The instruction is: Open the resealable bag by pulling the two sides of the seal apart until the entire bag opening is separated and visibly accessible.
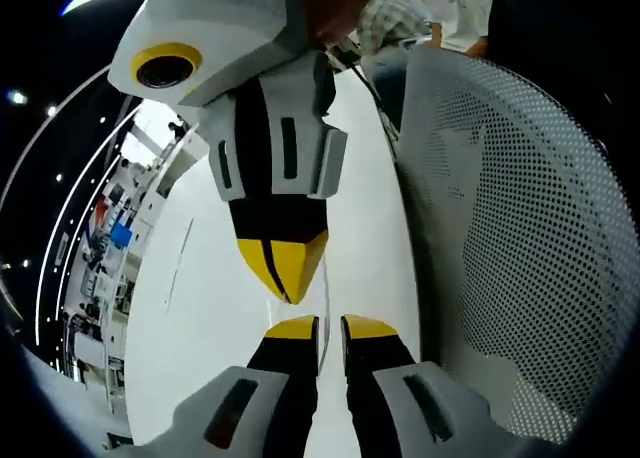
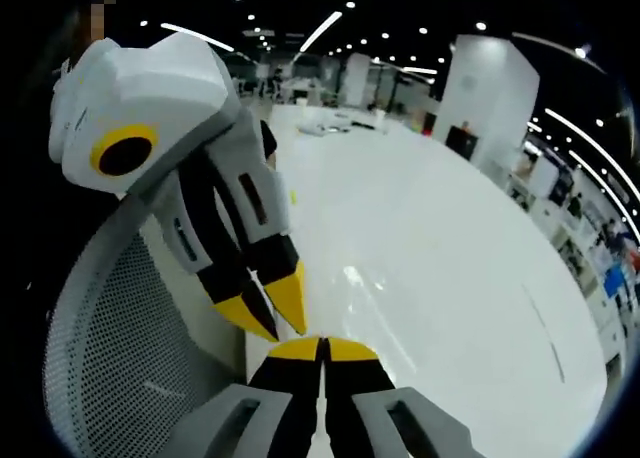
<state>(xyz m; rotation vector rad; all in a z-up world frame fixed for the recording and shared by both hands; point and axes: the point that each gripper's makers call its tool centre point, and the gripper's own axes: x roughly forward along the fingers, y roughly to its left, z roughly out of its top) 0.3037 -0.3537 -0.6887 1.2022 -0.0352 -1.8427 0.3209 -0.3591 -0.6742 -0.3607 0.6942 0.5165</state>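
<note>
The resealable bag is clear and hard to make out. A thin pale edge (image 1: 325,313) that looks like its film runs from my right gripper's tip into my left gripper's gap. My left gripper (image 1: 331,328) has its yellow-tipped jaws a narrow slit apart around that edge. My right gripper (image 1: 288,288) comes down from above with its jaws pressed together, its tip just short of the left jaws. In the right gripper view my right gripper (image 2: 322,346) is shut, and my left gripper (image 2: 275,318) reaches in from the upper left with its two tips slightly apart.
A white glossy table (image 2: 430,248) stretches ahead; its top (image 1: 230,278) lies under both grippers. A grey mesh chair back (image 1: 520,228) stands close beside them, and the chair (image 2: 110,338) also sits at the lower left. A person's hand (image 1: 335,8) holds the right gripper. Small objects (image 2: 330,126) lie at the table's far end.
</note>
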